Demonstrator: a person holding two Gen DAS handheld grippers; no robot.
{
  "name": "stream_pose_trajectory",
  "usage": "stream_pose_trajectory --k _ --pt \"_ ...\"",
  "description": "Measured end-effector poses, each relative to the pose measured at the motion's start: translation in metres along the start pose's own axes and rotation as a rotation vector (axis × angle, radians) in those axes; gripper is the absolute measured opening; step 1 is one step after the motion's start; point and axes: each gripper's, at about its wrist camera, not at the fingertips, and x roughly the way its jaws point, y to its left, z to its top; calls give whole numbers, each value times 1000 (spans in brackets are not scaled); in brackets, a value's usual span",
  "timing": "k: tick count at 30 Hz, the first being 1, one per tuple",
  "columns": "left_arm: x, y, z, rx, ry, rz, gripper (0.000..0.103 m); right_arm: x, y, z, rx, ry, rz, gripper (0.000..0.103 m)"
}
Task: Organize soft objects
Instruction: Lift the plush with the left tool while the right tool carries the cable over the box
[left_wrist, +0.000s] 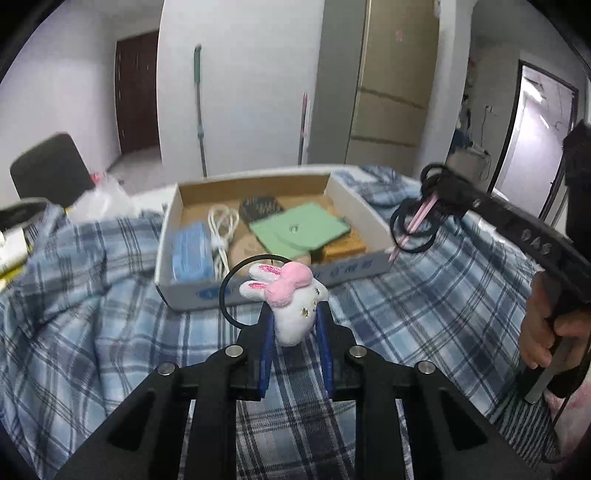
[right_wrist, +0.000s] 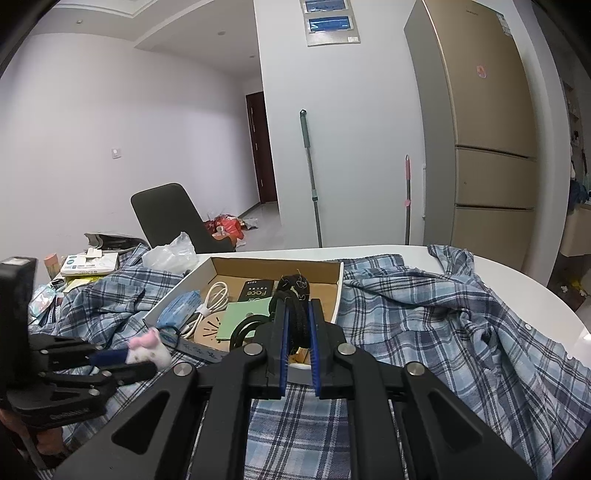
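A small white plush bunny with a pink bow (left_wrist: 293, 295), fixed to a black elastic loop, is pinched between the blue pads of my left gripper (left_wrist: 293, 308), which is shut on it just above the plaid cloth, in front of the cardboard box (left_wrist: 354, 199). The right wrist view shows that gripper (right_wrist: 136, 360) and the bunny (right_wrist: 149, 349) at lower left. My right gripper (right_wrist: 297, 310) is shut on a bundle of black hair ties (right_wrist: 295, 291) over the box's near right corner (right_wrist: 338, 295). The left wrist view shows the ties (left_wrist: 402, 221) with a pink strip among them.
The box holds blue face masks (left_wrist: 192, 254), a white cable (left_wrist: 221, 229), a green pouch (left_wrist: 299, 229) and a black packet (left_wrist: 260, 208). A blue plaid shirt (right_wrist: 443, 314) covers the white table. Papers and a plastic bag (right_wrist: 170, 254) lie left, by a dark chair (right_wrist: 166, 214).
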Motion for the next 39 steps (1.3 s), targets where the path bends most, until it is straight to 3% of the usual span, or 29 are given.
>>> stream_pose_trajectory --k 12,22,30,35,39 --pt "-59 -15 30 17 -192 75 23 -16 4 11 14 -42 7 9" --pt "-113 -22 95 19 -326 121 23 -42 10 79 71 -78 19 9" --pt "-158 -27 145 -5 -531 135 23 -71 26 149 56 -300 18 9" --pt "-169 -24 159 18 -556 151 23 -68 36 169 45 -348 12 9" --pt "-162 -18 159 7 -531 156 23 -62 41 166 40 -364 31 9"
